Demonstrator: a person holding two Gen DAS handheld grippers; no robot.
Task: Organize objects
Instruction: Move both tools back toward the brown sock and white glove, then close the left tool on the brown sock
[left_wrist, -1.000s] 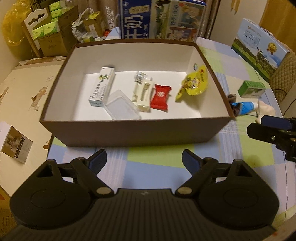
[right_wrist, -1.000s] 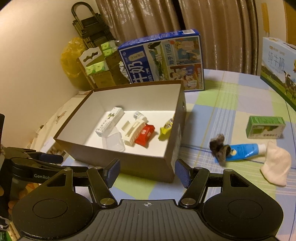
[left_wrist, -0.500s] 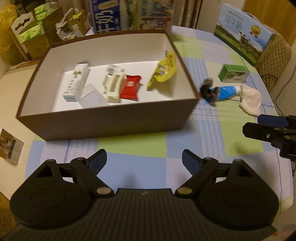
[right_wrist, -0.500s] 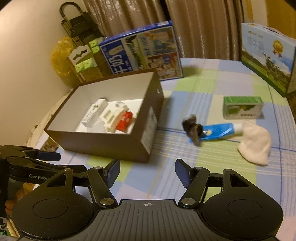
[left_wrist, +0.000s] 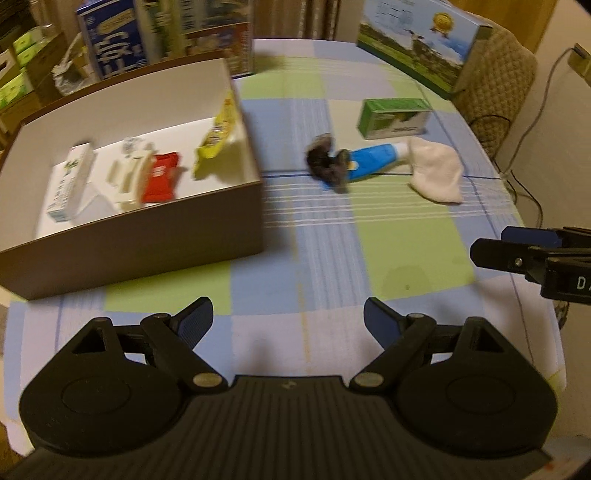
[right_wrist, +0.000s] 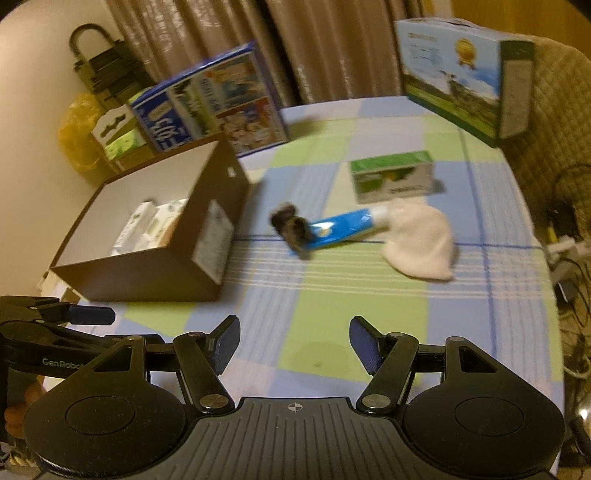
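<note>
Grippers were both found unloaded above the near edge of the checked tablecloth (left_wrist: 325, 243). Left gripper (left_wrist: 288, 321) had its blue-padded jaws spread wide with nothing between them; right gripper (right_wrist: 293, 341) was likewise spread wide and empty, and its tip showed at the right margin of the left wrist view.

Brown box (left_wrist: 147, 236) stood open on the left part of the table, white inside. Contents noted: a white carton (left_wrist: 70, 181) along the left side, a cream-coloured item (left_wrist: 129, 177) beside it, a red packet (left_wrist: 160, 177) next to that, and a yellow packet (left_wrist: 218, 133) leaning against the right wall. A translucent item lay at the near wall, too blurred to identify.

Loose items lay on the cloth to the right of the box, well apart from both grippers. A dark fuzzy object (right_wrist: 291, 229) lay on the flat end of a blue tube (right_wrist: 340, 225). A white cloth (right_wrist: 421, 243) touched the tube's cap end. A small green box (right_wrist: 393, 177) stood just beyond the tube.

Background: a large blue carton (right_wrist: 214, 107) stood behind the brown box, and a second large printed carton (right_wrist: 465, 70) stood at the far right edge of the table. Both views were motion-blurred; finer print was not legible.
</note>
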